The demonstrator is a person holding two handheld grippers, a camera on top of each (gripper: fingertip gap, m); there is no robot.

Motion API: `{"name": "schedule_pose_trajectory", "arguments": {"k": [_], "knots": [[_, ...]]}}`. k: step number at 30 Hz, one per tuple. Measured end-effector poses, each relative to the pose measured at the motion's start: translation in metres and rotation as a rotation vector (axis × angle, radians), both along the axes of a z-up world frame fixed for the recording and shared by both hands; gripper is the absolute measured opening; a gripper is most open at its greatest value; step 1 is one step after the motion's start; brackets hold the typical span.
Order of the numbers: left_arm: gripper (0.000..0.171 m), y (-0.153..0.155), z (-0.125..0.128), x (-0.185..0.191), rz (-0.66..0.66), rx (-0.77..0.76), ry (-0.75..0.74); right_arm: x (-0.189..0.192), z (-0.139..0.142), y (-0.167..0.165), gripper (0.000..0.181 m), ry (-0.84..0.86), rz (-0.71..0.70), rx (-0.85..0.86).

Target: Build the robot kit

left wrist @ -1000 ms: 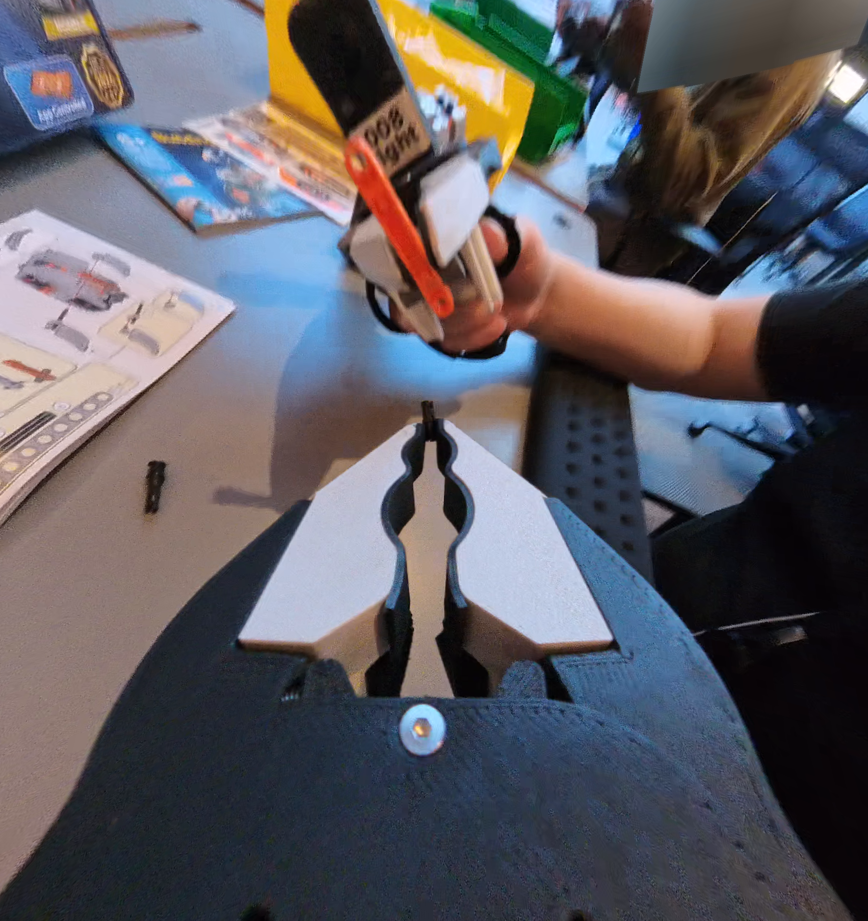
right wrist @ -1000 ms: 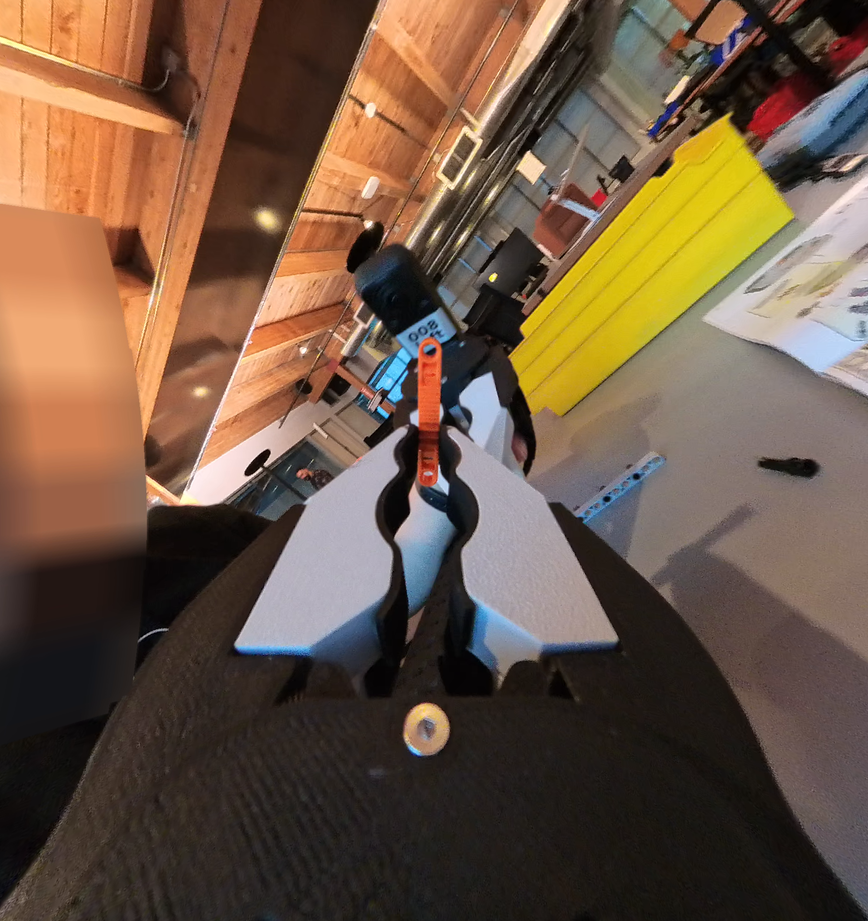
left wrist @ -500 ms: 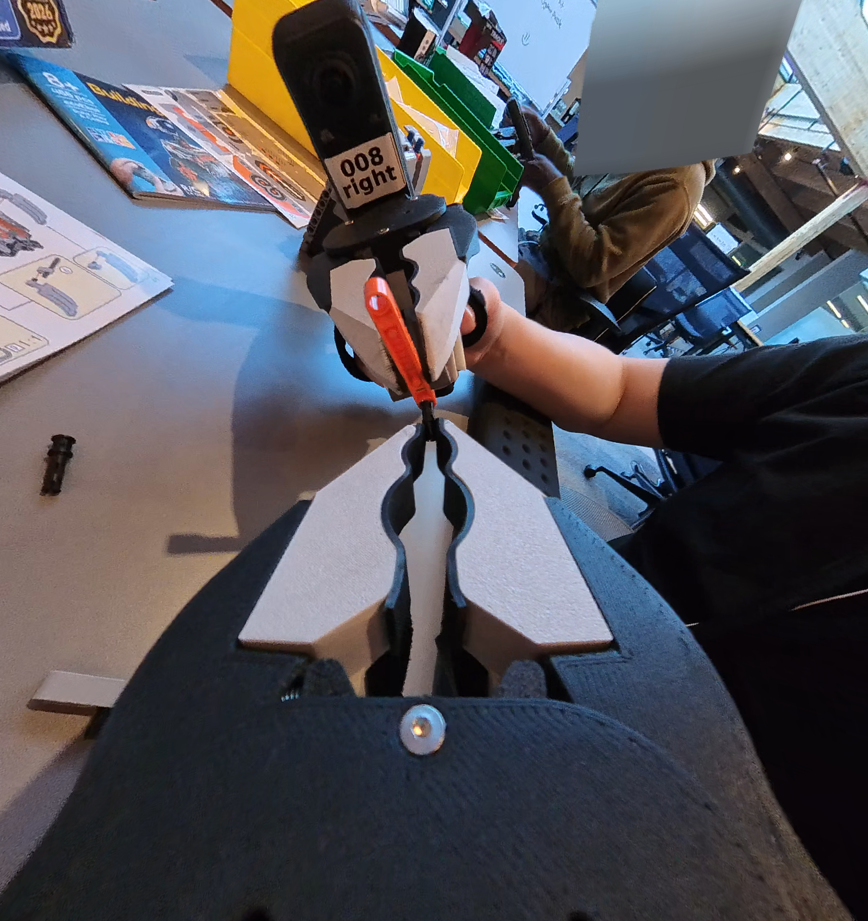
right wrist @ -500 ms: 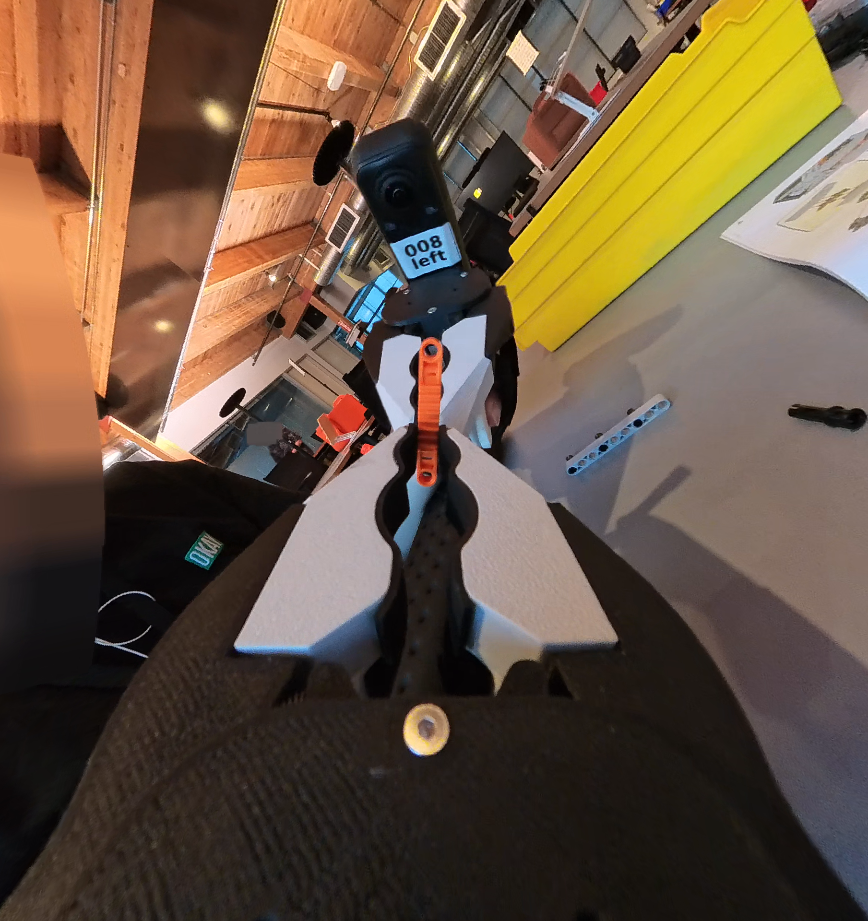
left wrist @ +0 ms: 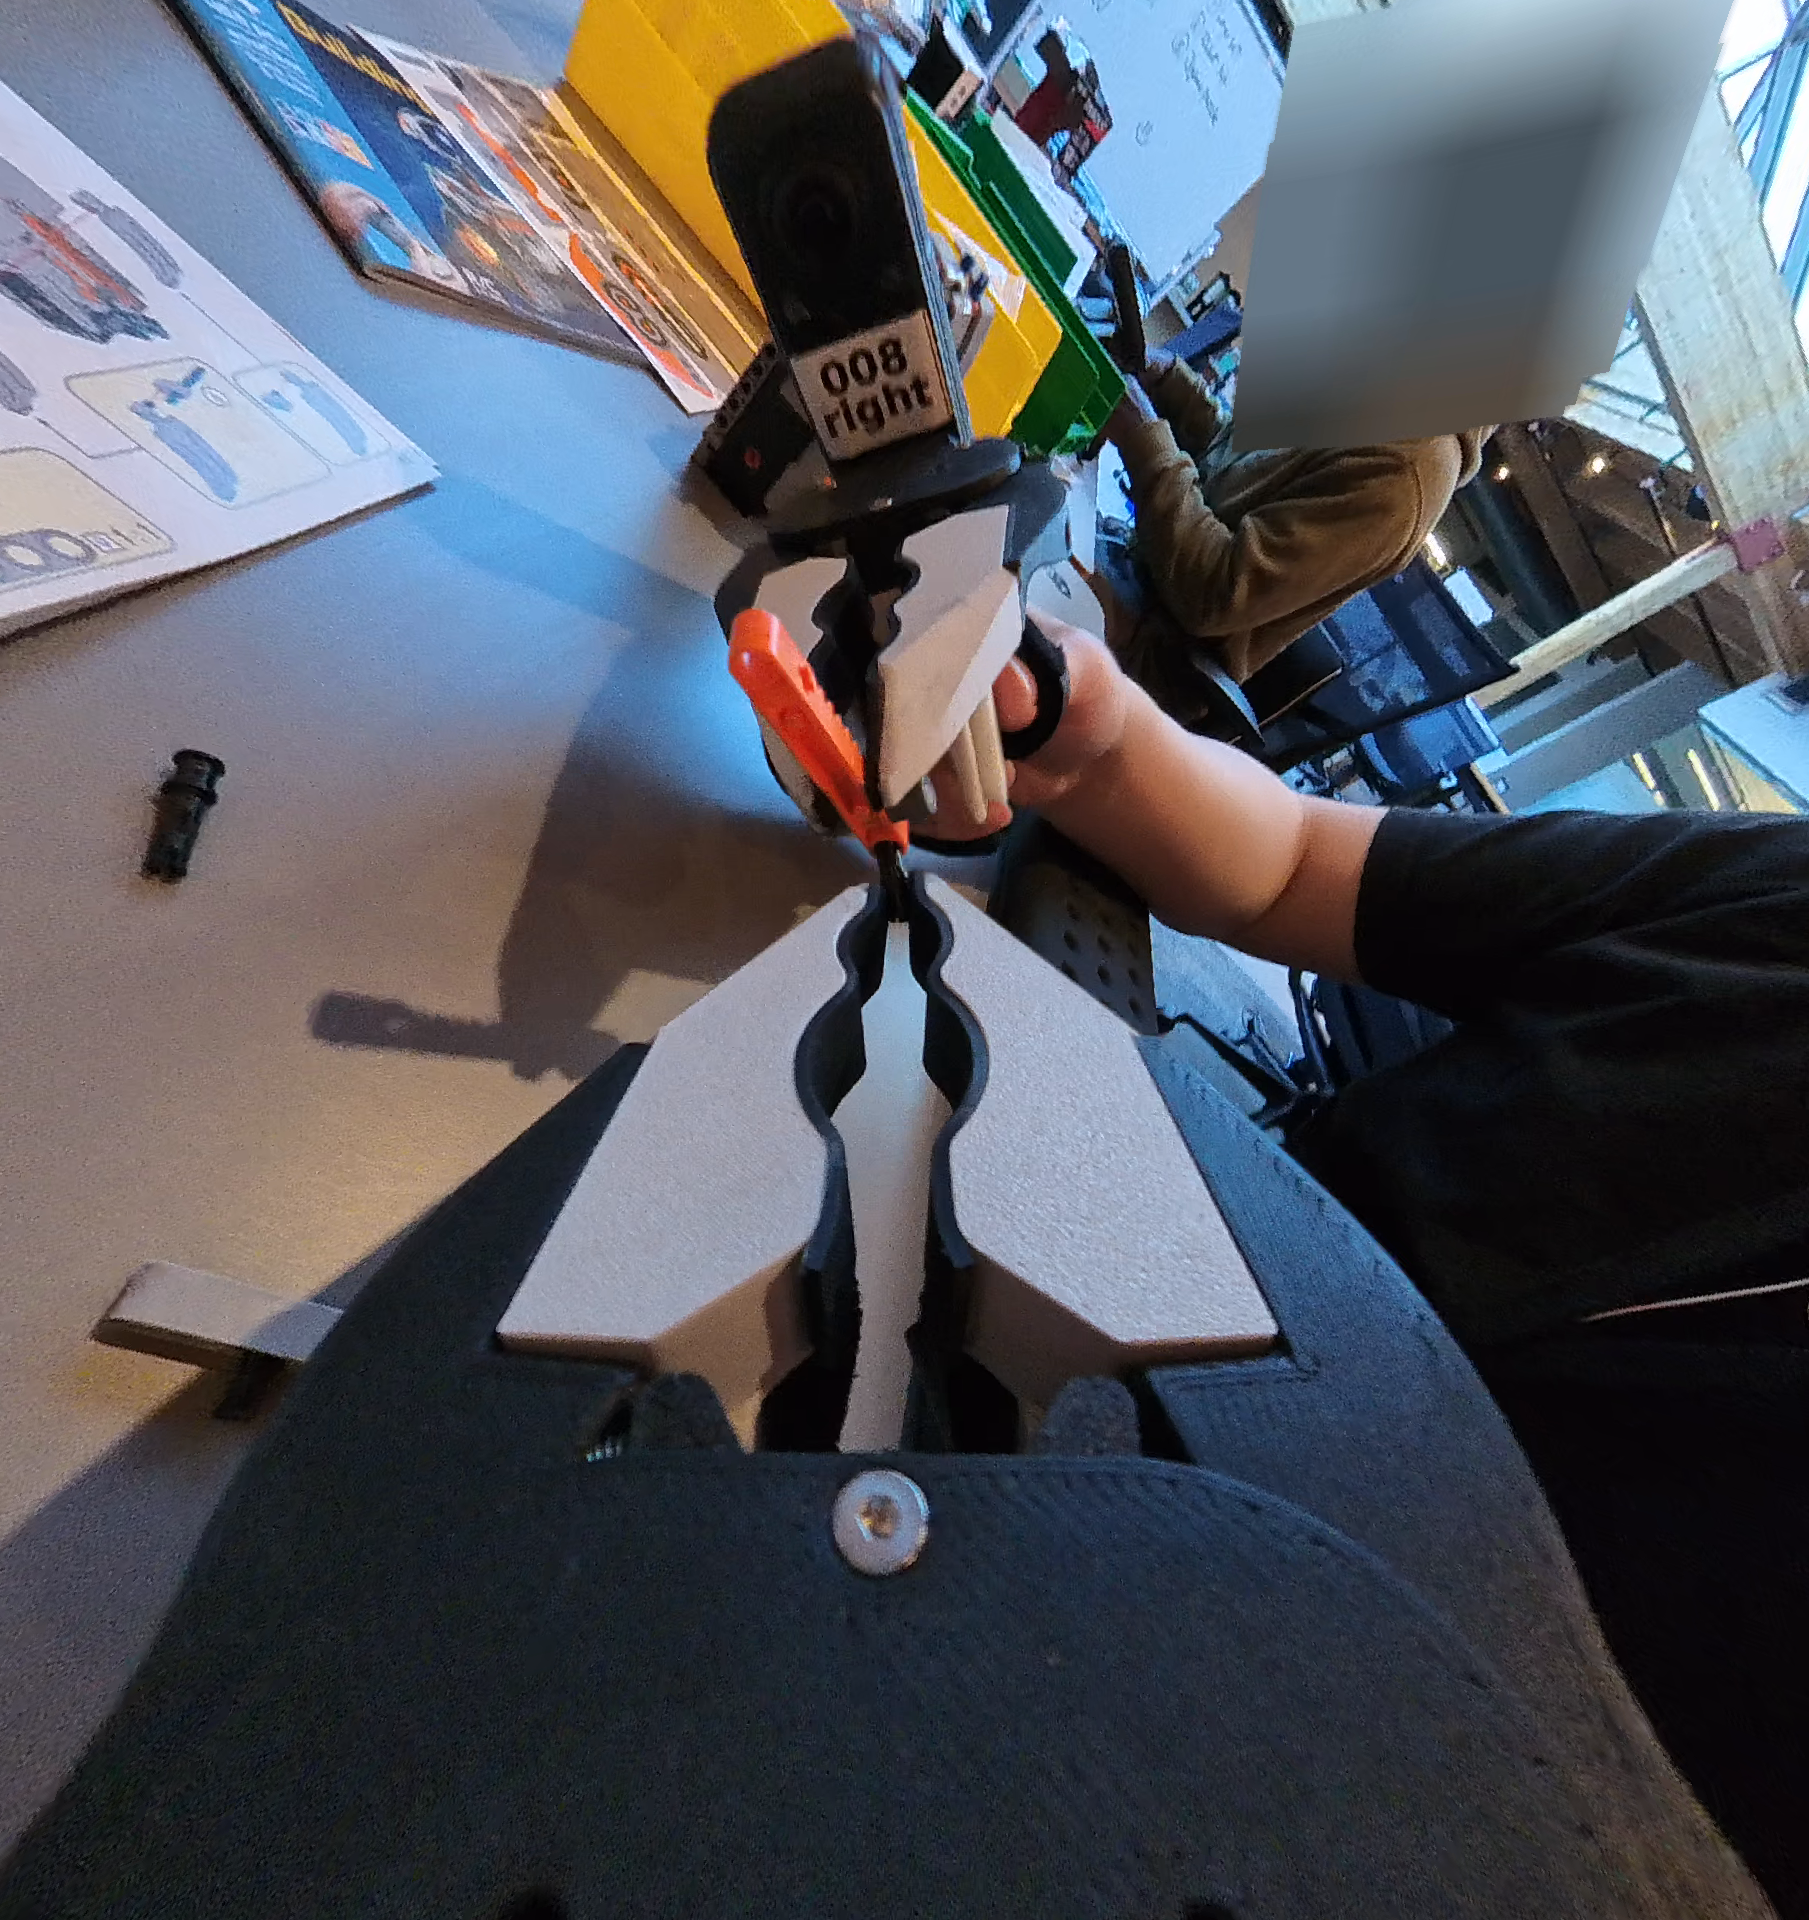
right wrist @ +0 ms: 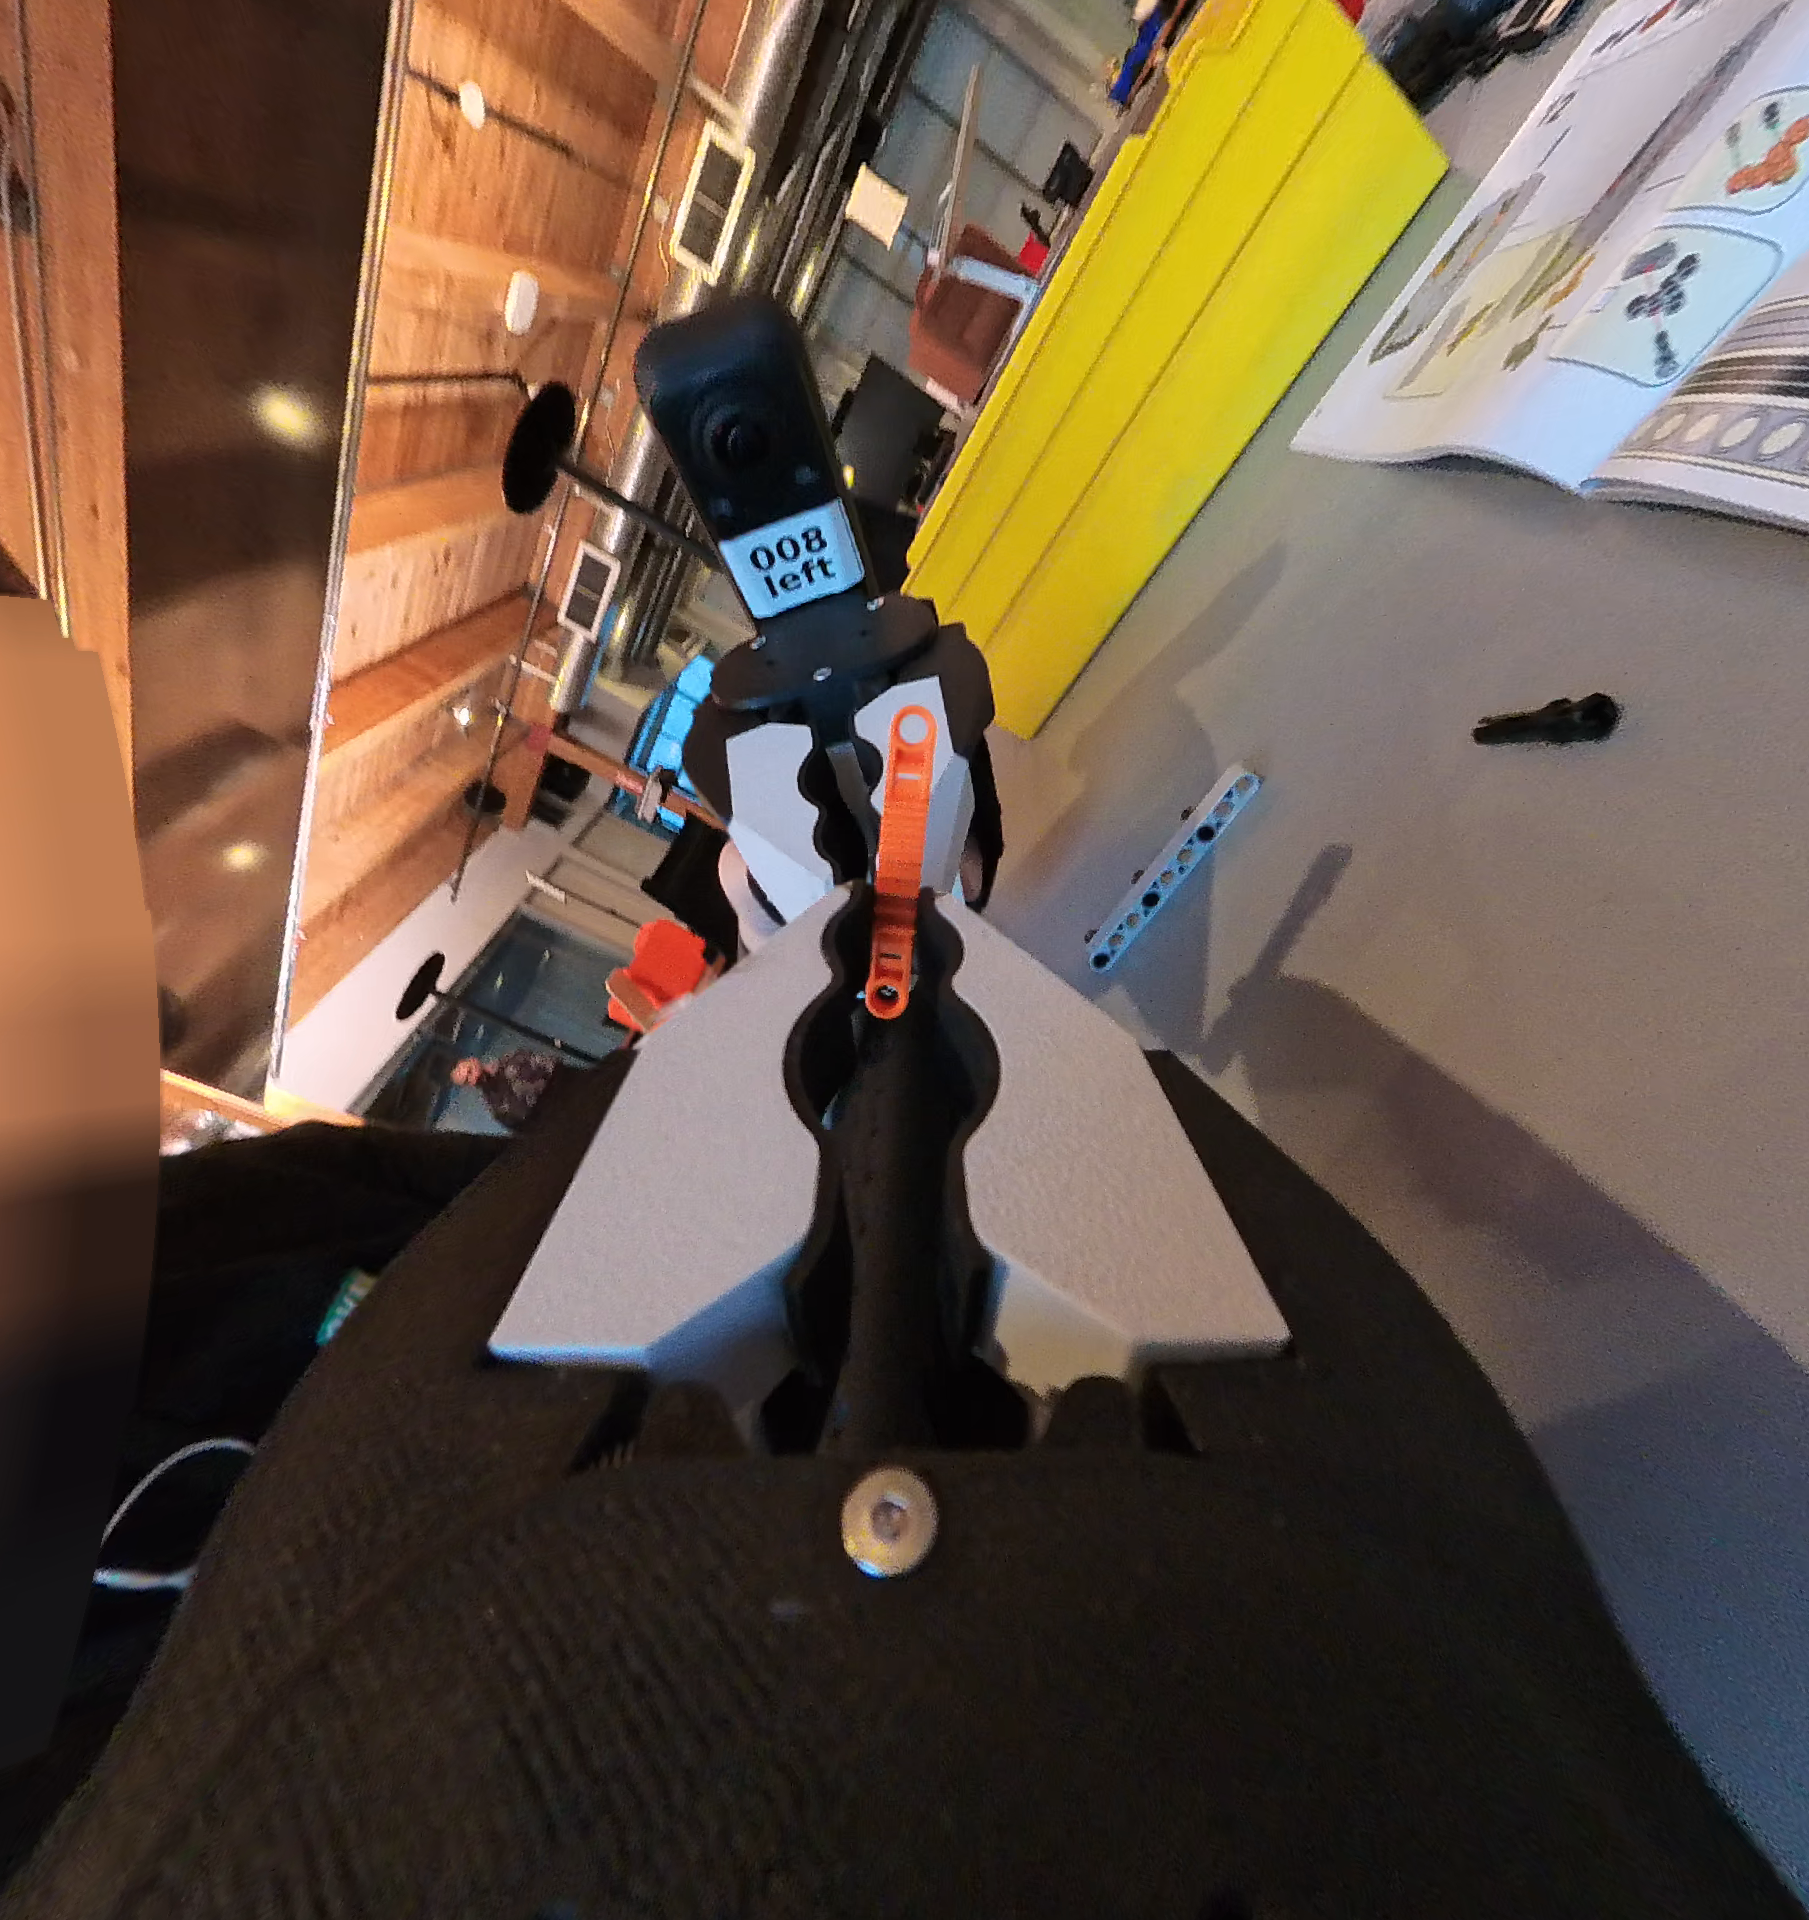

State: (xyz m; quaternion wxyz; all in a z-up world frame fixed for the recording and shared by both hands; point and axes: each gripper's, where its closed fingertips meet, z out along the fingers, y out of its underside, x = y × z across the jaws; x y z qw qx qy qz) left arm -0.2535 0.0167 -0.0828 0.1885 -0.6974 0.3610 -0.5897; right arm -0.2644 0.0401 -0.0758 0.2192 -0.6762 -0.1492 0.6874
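Observation:
My left gripper (left wrist: 892, 896) is shut on a small black pin (left wrist: 892, 871) that sticks out of its tips. My right gripper (right wrist: 895, 916) is shut on an orange holed beam (right wrist: 902, 831) that stands up out of its tips. The two grippers face each other above the grey table (left wrist: 360, 935), tips almost together. In the left wrist view the pin's end meets the lower end of the orange beam (left wrist: 798, 717), which the right gripper (left wrist: 869, 800) holds. The left gripper (right wrist: 850, 831) shows behind the beam in the right wrist view.
A second black pin (left wrist: 183, 800) (right wrist: 1544, 719) and a grey holed beam (right wrist: 1175, 868) (left wrist: 214, 1325) lie on the table. Open instruction booklets (left wrist: 100, 364) (right wrist: 1658, 260), a yellow bin (right wrist: 1170, 364) and a green bin (left wrist: 1035, 281) stand farther off. A person in a brown jacket (left wrist: 1274, 520) sits beyond. Less than 4 cm separates the two grippers' tips.
The two grippers have come together and tilted. The orange beam's lower end has dropped from well above the black pin to its tip. Both stay shut on their parts.

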Motion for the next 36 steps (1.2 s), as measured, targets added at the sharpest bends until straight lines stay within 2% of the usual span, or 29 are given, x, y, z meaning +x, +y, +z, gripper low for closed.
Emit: {"name": "schedule_pose_trajectory", "arguments": {"k": [7,12,18,21,26,36], "knots": [[0.0,0.012,0.006,0.0,0.069,0.005,-0.048,0.002,0.005,0.011,0.004,0.098,-0.076,-0.083],[0.0,0.024,0.011,-0.002,0.15,-0.01,-0.104,0.004,0.01,0.023,0.004,0.158,-0.179,-0.114],[0.0,0.032,0.017,-0.005,0.219,0.051,-0.131,0.004,0.015,0.032,0.004,0.277,-0.253,-0.212],[0.0,0.033,0.019,-0.005,0.238,0.07,-0.136,0.005,0.016,0.033,0.004,0.288,-0.269,-0.21],[0.0,0.029,0.016,-0.006,0.199,0.032,-0.136,0.003,0.016,0.031,0.004,0.245,-0.242,-0.147],[0.0,0.005,0.016,-0.01,0.029,-0.08,-0.154,-0.008,0.019,0.004,0.004,0.184,0.019,-0.018]]}}
